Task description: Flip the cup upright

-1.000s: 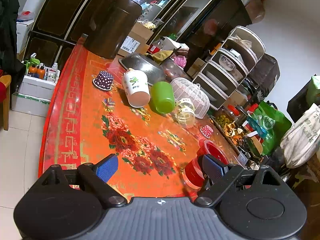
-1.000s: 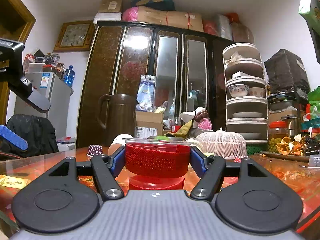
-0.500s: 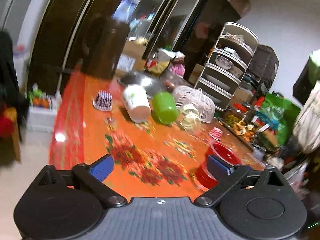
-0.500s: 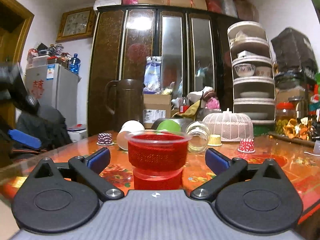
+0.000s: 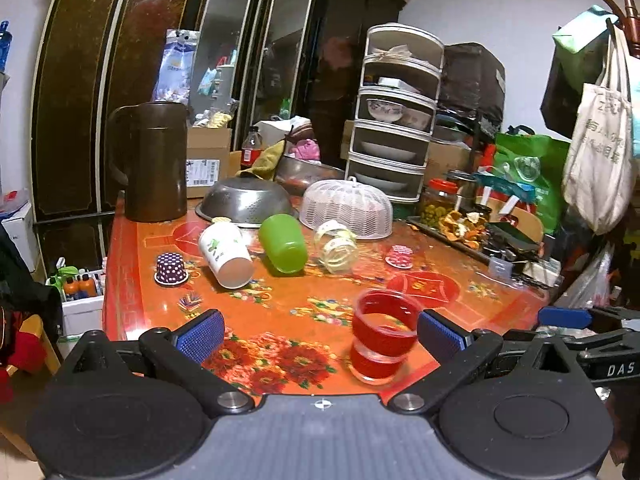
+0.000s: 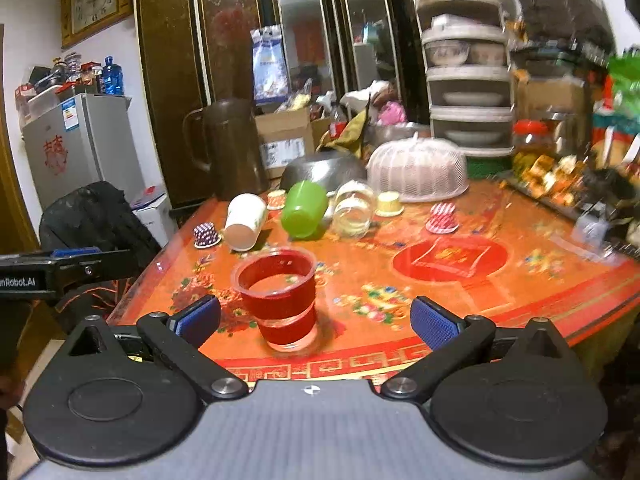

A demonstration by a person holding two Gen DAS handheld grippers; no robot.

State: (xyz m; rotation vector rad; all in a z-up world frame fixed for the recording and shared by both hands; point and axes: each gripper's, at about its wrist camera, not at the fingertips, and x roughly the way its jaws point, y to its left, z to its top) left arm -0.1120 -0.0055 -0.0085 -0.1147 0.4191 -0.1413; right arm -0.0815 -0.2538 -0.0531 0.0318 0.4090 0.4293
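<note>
A clear cup with red bands (image 6: 282, 298) stands upright, mouth up, near the front edge of the orange floral table (image 6: 460, 304). It also shows in the left wrist view (image 5: 382, 336). My right gripper (image 6: 314, 320) is open and empty, pulled back and raised behind the cup, with the cup left of its centre. My left gripper (image 5: 320, 330) is open and empty, with the cup close to its right finger. A white cup (image 5: 225, 254), a green cup (image 5: 283, 249) and a glass jar (image 5: 336, 245) lie on their sides farther back.
A brown pitcher (image 5: 154, 162), a steel colander (image 5: 246, 202) and a white mesh food cover (image 5: 346, 209) stand at the back. Small paper cupcake cups (image 5: 171, 268) sit on the table. A tiered dish rack (image 5: 394, 114) and a cluttered tray (image 5: 468, 228) fill the right.
My right gripper opened, let go of the red cup, and drew back and up. The cup stays standing upright. My left gripper dropped lower and swung toward the table's front edge.
</note>
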